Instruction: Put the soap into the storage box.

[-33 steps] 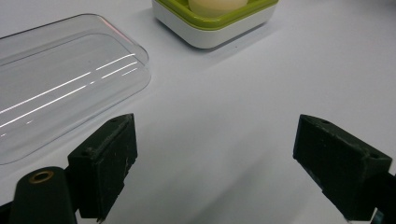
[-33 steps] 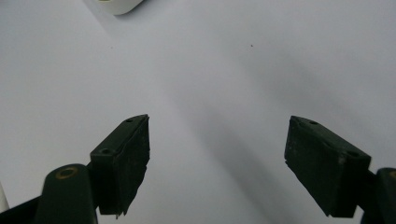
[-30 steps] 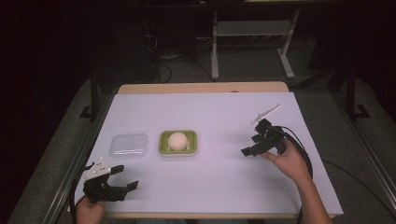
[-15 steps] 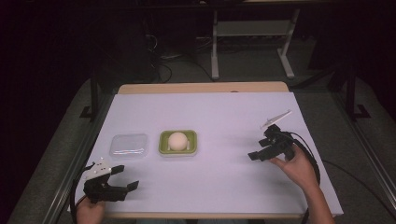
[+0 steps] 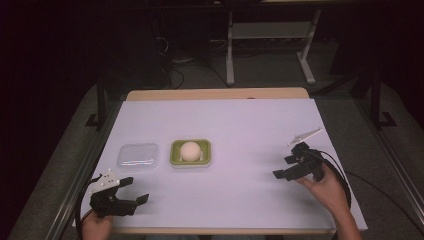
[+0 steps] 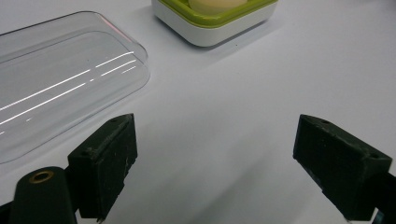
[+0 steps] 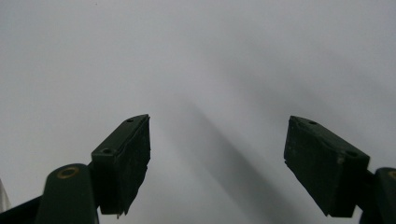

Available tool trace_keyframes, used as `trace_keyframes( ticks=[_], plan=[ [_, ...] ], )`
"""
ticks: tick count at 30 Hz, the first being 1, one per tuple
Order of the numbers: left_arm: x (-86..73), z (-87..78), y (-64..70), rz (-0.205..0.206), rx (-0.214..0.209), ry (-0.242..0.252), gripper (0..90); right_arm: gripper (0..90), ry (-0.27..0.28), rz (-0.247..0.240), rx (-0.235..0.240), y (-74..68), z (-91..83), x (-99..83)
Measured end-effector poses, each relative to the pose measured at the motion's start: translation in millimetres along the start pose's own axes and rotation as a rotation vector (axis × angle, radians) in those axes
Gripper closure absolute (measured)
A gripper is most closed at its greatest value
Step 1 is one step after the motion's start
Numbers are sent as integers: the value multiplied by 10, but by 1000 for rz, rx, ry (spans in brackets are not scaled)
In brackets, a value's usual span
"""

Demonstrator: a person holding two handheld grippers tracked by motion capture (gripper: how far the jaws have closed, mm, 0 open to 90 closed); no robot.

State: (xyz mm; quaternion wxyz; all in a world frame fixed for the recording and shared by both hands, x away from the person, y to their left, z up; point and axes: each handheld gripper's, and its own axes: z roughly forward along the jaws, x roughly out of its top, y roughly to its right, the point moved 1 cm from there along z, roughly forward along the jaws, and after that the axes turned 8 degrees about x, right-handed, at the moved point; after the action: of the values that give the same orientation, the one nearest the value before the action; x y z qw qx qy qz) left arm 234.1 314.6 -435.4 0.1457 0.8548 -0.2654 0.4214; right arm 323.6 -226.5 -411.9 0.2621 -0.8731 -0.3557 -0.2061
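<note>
We have not started: both our left gripper [image 5: 136, 190] and right gripper [image 5: 283, 167] gape wide with nothing in them, the clear lid [image 5: 137, 156] lies beside the green box [image 5: 190, 161] with the ball [image 5: 190, 150] in it.

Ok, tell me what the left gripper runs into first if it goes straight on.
Probably the clear lid at its left finger; the green dish lies beyond. Between the open fingers of the left gripper is bare tabletop.

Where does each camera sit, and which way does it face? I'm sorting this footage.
High view: above the near table edge, facing forward and down; both hands hold the left gripper and right gripper.
Left gripper view: between open jaws, facing the clear lid and green dish, both shared with the high view.
Right gripper view: open jaws over bare table.
</note>
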Motion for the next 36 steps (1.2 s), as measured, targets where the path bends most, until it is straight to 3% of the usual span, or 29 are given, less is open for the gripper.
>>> trace_keyframes(
  ticks=[18, 36],
  plan=[
    [-1, 2, 1, 4, 2, -2, 129, 222, 15, 20, -8, -102, -30, -292],
    [-5, 13, 4, 10, -1, -5, 129, 217, 41, 1, -12, -278, 24, -488]
  ],
)
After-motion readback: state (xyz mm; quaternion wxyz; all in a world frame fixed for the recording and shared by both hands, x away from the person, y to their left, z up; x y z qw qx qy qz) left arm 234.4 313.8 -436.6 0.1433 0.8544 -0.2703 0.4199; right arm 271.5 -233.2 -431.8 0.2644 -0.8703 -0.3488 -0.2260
